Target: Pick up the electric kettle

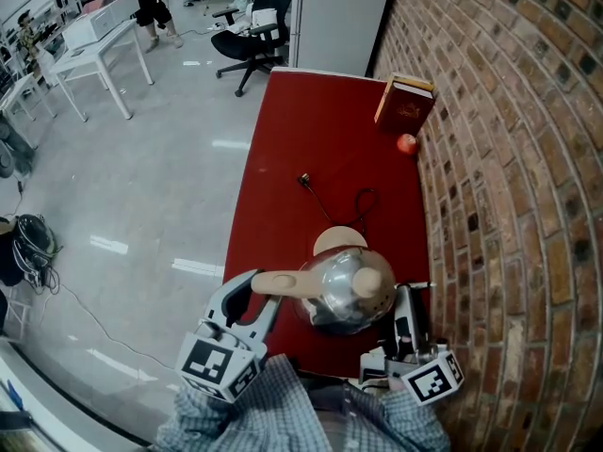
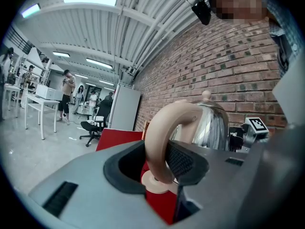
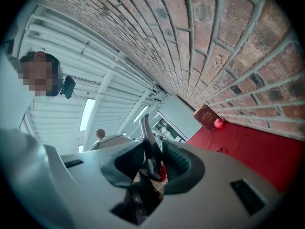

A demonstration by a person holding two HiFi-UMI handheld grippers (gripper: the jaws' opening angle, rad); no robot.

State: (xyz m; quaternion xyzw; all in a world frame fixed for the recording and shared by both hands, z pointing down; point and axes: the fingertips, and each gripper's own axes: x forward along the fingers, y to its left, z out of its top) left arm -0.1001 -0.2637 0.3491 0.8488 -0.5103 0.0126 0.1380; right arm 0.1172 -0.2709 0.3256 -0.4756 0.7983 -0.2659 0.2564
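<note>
Your left gripper [image 1: 256,298] clamps the kettle [image 1: 347,290] by its handle [image 2: 159,137]. Your right gripper [image 1: 403,301] pinches the spout [image 3: 148,138]. The kettle hangs between them, over its base [image 1: 339,240], at the table's [image 1: 311,130] near end.

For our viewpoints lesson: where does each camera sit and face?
Head view: on the person's head, looking down at the red table; shirt, left gripper, right gripper show.
Left gripper view: on the left gripper, facing the kettle handle its jaws clamp.
Right gripper view: on the right gripper, angled up along the brick wall; its jaws show.
All share the kettle.
</note>
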